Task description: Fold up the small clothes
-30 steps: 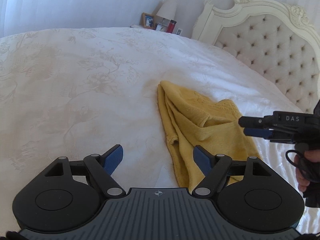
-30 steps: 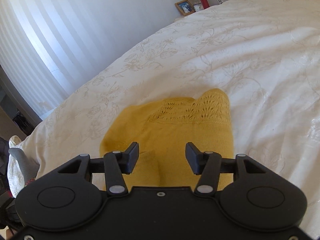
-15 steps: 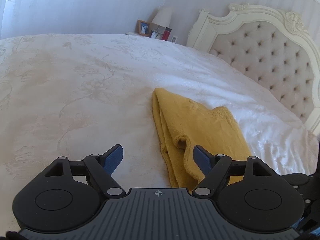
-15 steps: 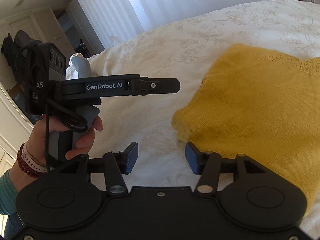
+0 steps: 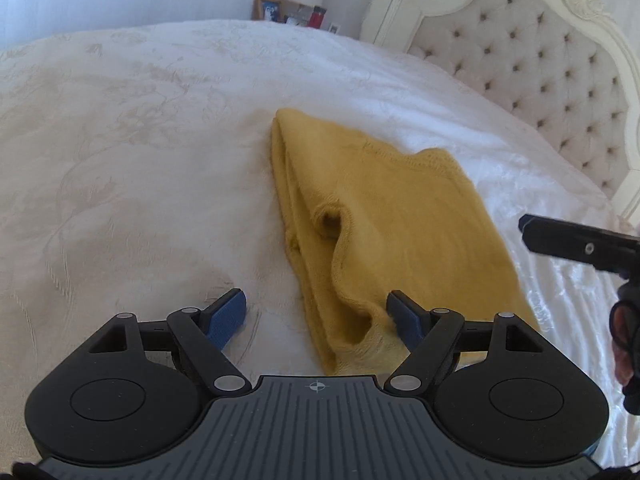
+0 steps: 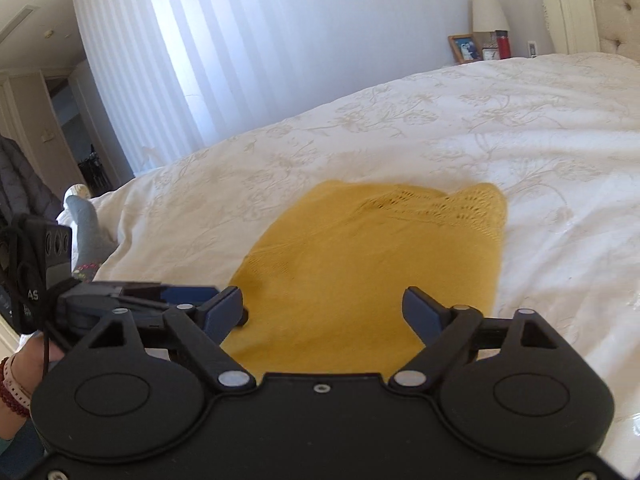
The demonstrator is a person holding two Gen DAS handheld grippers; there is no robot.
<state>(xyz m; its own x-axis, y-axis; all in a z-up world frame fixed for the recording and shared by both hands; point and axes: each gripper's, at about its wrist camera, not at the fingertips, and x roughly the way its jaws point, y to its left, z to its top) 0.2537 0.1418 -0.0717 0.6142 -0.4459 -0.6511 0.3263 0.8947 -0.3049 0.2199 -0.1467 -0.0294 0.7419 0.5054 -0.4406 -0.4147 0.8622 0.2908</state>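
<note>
Yellow knit garment [image 5: 384, 216], lying folded on the bed [image 5: 140, 140]: right gripper [image 6: 322, 312] has just spread its jaws, nothing pinched; left gripper [image 5: 316, 316] gapes over the near hem, suggesting regrasping is next.

Both wrist cameras look down close along their claws, from opposite sides, sharing the yellow garment [image 5: 400, 216] on the bed [image 6: 500, 120].

I face a wide bed [image 6: 500, 128] under a cream floral bedspread [image 5: 120, 140]. A tufted headboard [image 5: 540, 64] in a carved cream frame stands at its head. Beyond it a lamp [image 6: 489, 12], framed photo [image 6: 464, 48] and red bottle [image 6: 504, 46] stand together. Daylight glows through white striped curtains [image 6: 220, 48]. A doorway [image 6: 76, 136] opens at left.
</note>
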